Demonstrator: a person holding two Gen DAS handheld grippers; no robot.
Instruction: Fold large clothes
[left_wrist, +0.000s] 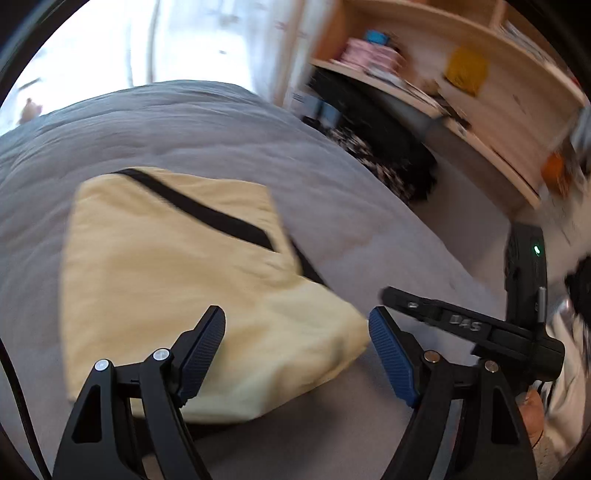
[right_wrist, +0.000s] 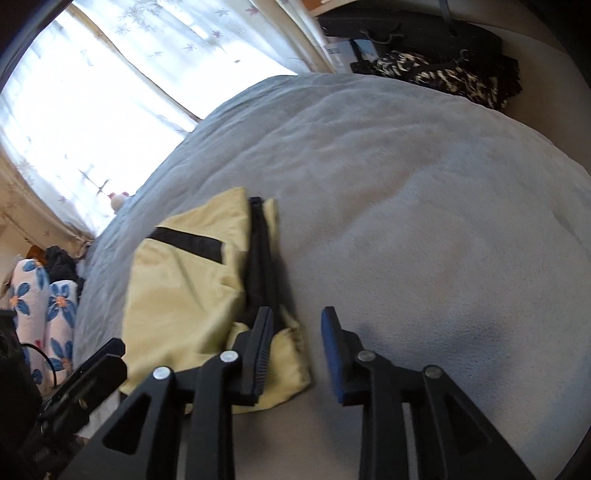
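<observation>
Pale yellow garment (left_wrist: 177, 288), folded into a compact rectangle, lies flat on the grey bed cover (left_wrist: 207, 125). A black stripe (left_wrist: 199, 210) runs diagonally across its top face; in the right wrist view a black zip edge (right_wrist: 260, 258) runs along the fold's right side.

Left gripper (left_wrist: 295, 354): jaws spread wide, nothing between the pads. It hangs over the near corner of the garment, pointing steeply down. The left pad sits above yellow cloth; the right blue pad (left_wrist: 391, 362) sits past the garment's near corner, over the bed cover. Contact with cloth: cannot tell, but no grip.

Right gripper (right_wrist: 295, 354): jaws partly apart, a narrow gap, only grey bed cover visible between them. Its left finger overlaps the garment's near right corner in view; the blue-padded finger (right_wrist: 334, 354) is over bare cover just beside the garment. Not holding anything.

The right gripper's body also shows at the right edge of the left wrist view, with a green light lit.

Background: wooden shelves (left_wrist: 491, 107) with blurred items to the right, bright curtained window (right_wrist: 92, 92) behind the bed, dark patterned fabric (right_wrist: 443, 77) on the floor past the far edge of the bed. Left wrist view is motion-blurred.
</observation>
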